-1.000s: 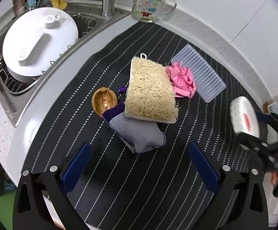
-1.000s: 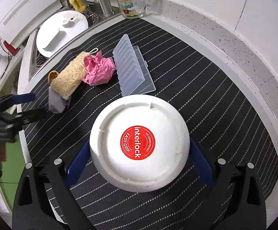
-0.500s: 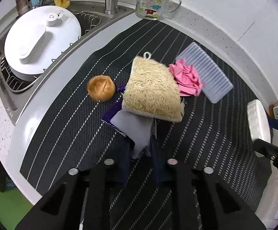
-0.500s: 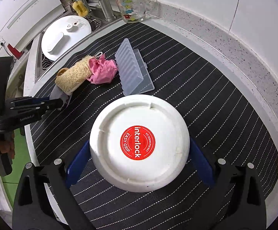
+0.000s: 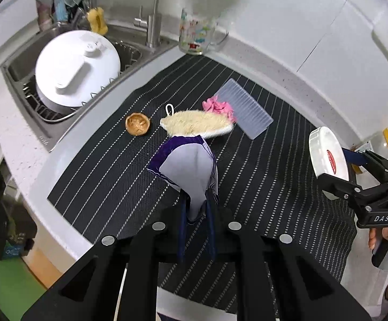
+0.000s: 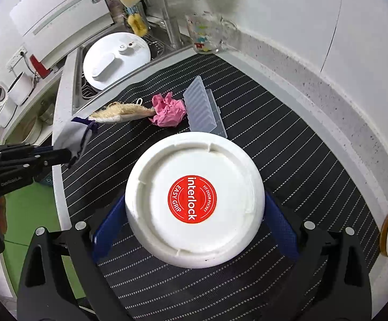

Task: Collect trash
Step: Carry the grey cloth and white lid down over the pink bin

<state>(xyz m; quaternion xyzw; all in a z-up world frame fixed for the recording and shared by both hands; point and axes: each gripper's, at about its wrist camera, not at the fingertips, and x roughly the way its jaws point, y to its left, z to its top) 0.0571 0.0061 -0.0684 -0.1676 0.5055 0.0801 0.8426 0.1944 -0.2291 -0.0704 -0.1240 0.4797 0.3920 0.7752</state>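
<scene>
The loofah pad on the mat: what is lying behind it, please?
Behind the loofah pad a crumpled pink paper touches its far edge, and a ribbed clear plastic lid lies beyond. The pad covers the paper's near part, so that stays unseen.

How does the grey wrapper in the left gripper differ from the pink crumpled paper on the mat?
The grey wrapper is pinched in the left gripper and lifted off the mat; the pink paper lies on it, ungripped. The wrapper is grey with purple edging and fairly smooth; the paper is plain pink, balled up. The wrapper looks larger. Both look like trash.
</scene>
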